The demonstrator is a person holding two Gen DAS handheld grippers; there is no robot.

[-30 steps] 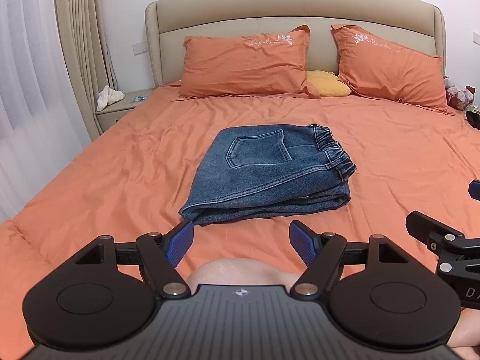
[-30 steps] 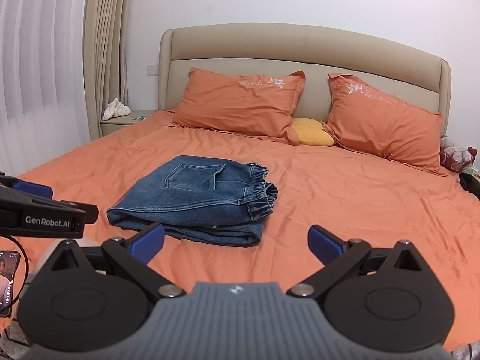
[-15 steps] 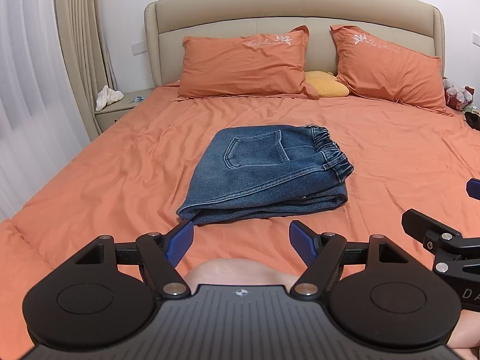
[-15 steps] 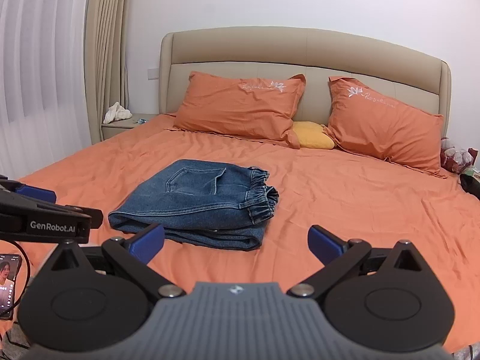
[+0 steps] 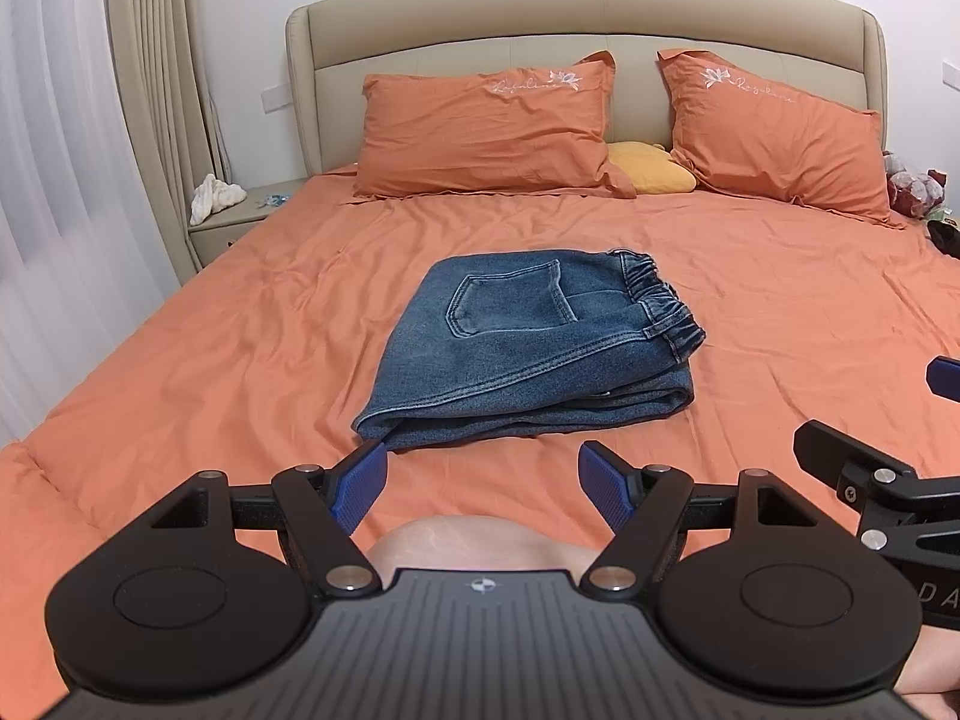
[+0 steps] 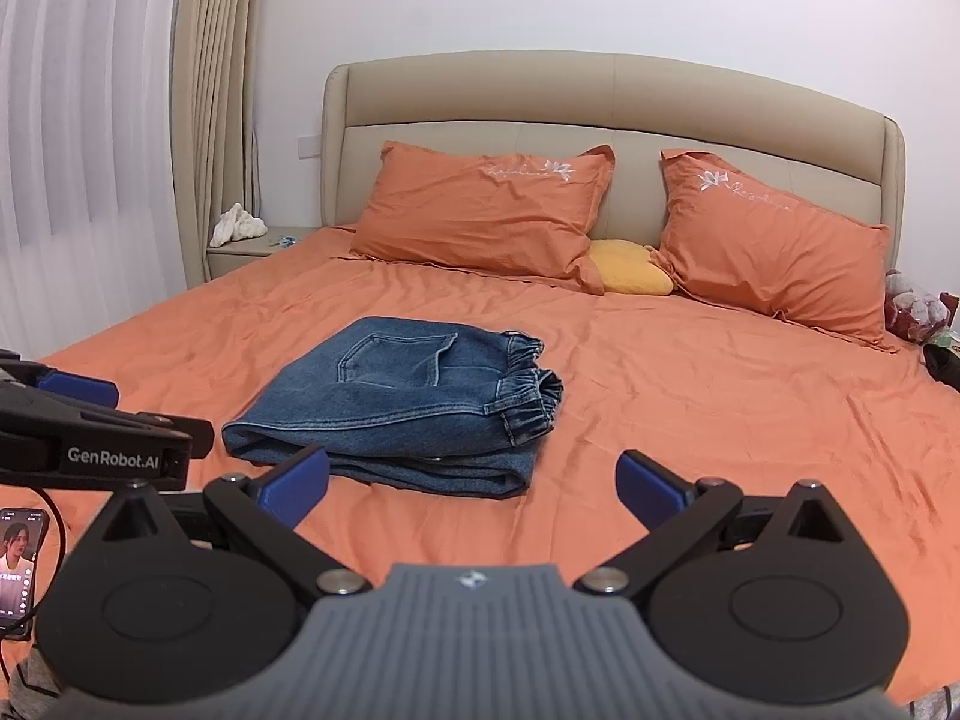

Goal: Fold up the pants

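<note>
The folded jeans (image 5: 528, 348) lie in the middle of the bed (image 5: 210, 360), ahead of both grippers, touching neither. The long fold edge runs crosswise, waistband to the right. The left gripper (image 5: 483, 483) faces them squarely and seems nearer; the right gripper (image 6: 474, 483) sits off their right end. Both are spread wide and empty.

Denim pants (image 5: 528, 348) (matt, faded)

light: soft and even, you've got no glare | shadows: faint one under the jeans (image 5: 528, 348) | focus: sharp all over | edges: your fisheye bends the curtains (image 6: 90, 150), dark corners
</note>
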